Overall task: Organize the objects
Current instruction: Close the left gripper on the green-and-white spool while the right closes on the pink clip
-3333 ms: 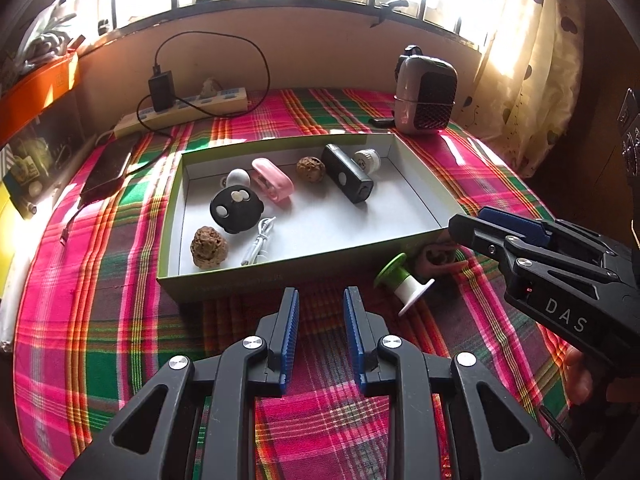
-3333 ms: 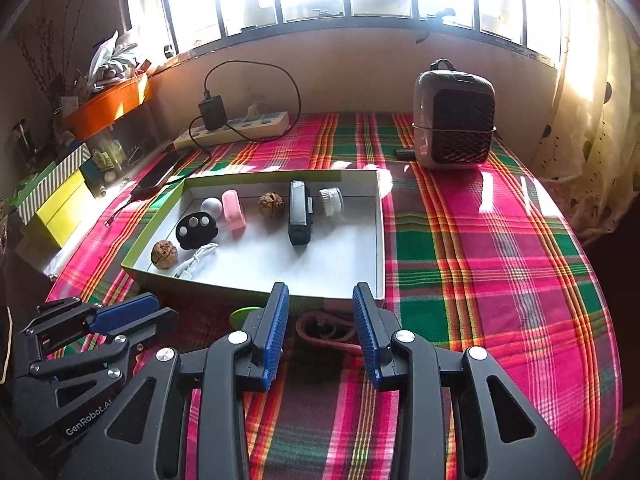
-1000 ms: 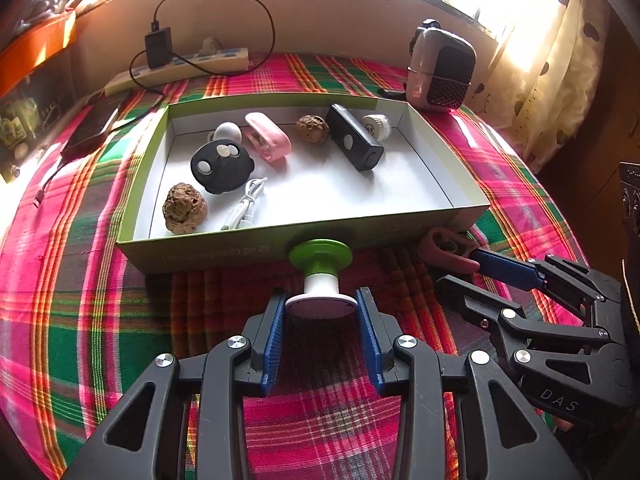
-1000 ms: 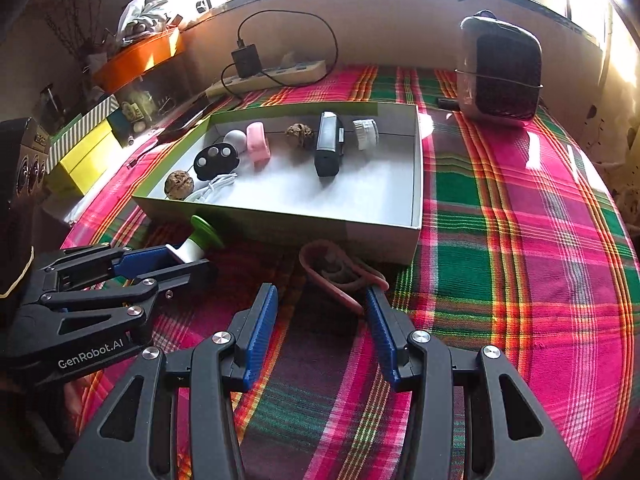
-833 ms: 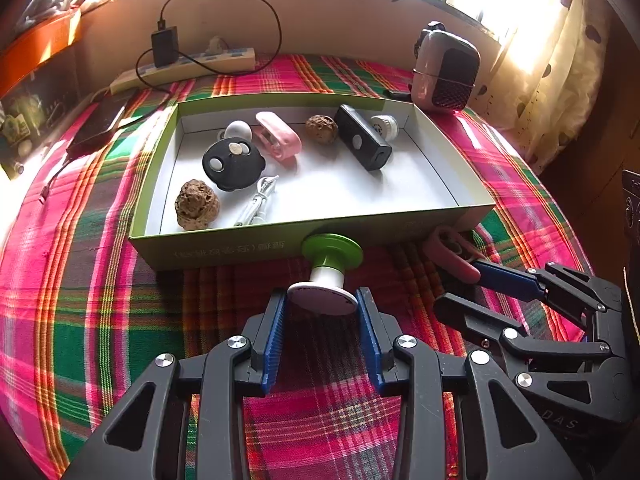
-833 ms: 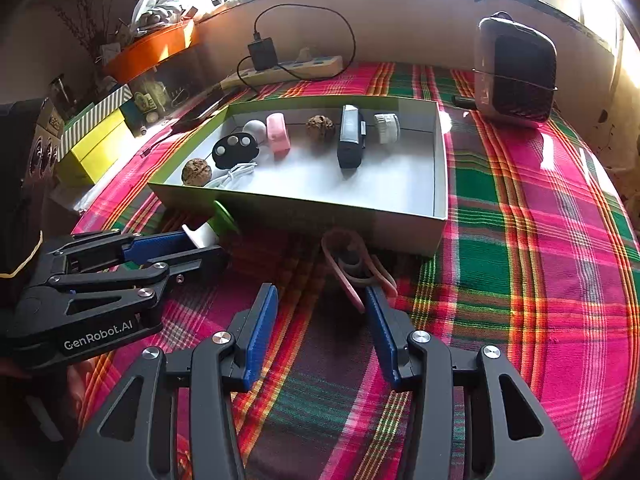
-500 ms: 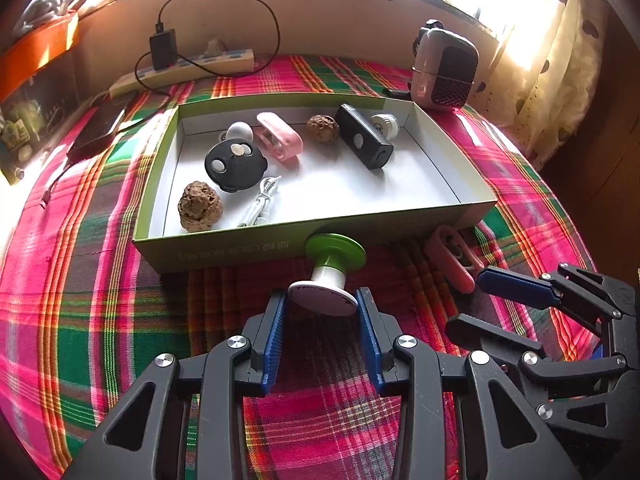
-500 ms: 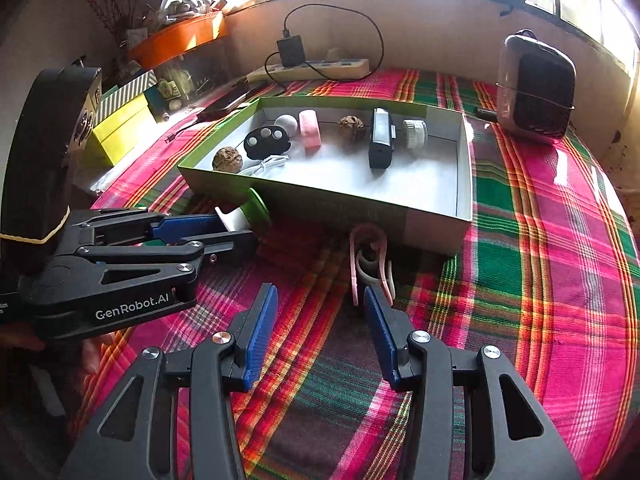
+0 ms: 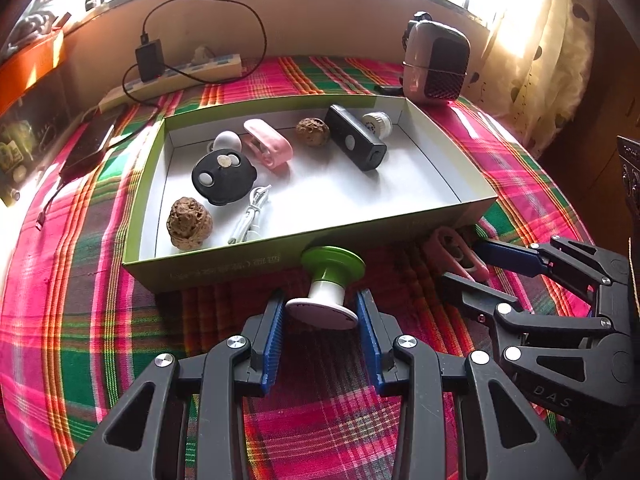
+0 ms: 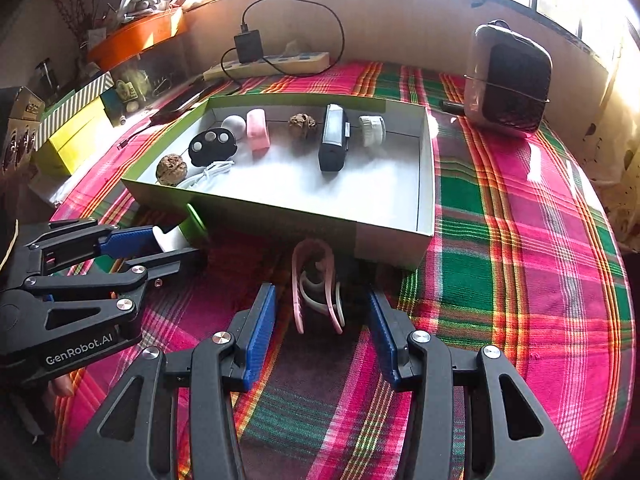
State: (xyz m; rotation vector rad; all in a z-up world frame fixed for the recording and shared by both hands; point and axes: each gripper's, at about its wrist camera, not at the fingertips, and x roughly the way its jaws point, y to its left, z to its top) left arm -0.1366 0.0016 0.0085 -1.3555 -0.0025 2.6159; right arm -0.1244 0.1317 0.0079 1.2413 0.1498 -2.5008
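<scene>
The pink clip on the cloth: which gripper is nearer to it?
Right. The right gripper has the pink clip between its open fingers; the left gripper sits off to the side, around the green-topped spool.

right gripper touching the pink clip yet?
Apart. Right wrist view: pink clip lies on the cloth between the right gripper's open fingers, with cloth visible on both sides.

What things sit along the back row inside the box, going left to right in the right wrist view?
White ball → pink clip → walnut → black rectangular device → white round cap.
</scene>
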